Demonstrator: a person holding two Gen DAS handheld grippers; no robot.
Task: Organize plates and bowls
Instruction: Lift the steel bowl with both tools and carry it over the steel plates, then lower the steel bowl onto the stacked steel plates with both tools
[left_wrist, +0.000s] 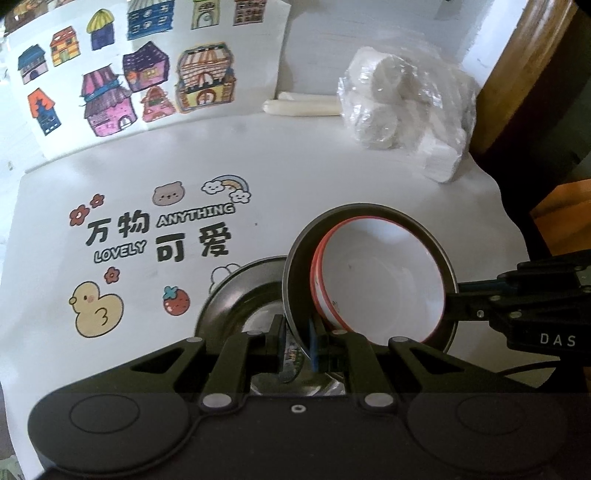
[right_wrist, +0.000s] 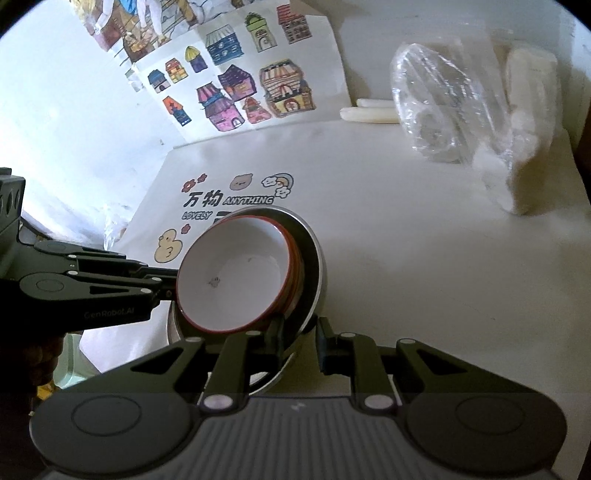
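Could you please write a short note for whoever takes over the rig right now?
Left tool: shut on the rim of the steel bowl.
Right tool: shut on the opposite rim.
The steel bowl, tilted, holds the red-rimmed white bowls, above a second steel bowl on the mat.
Done: white bowls nested.
Left: probably lower the stack into the second steel bowl, then release.

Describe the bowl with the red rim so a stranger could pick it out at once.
Start at the white table mat printed with a yellow duck and a strawberry. Right of those pictures, two grippers hold a tilted stack of dishes. The red-rimmed bowl is the innermost piece, white inside, nested in a dark metal bowl; no other dish has red.
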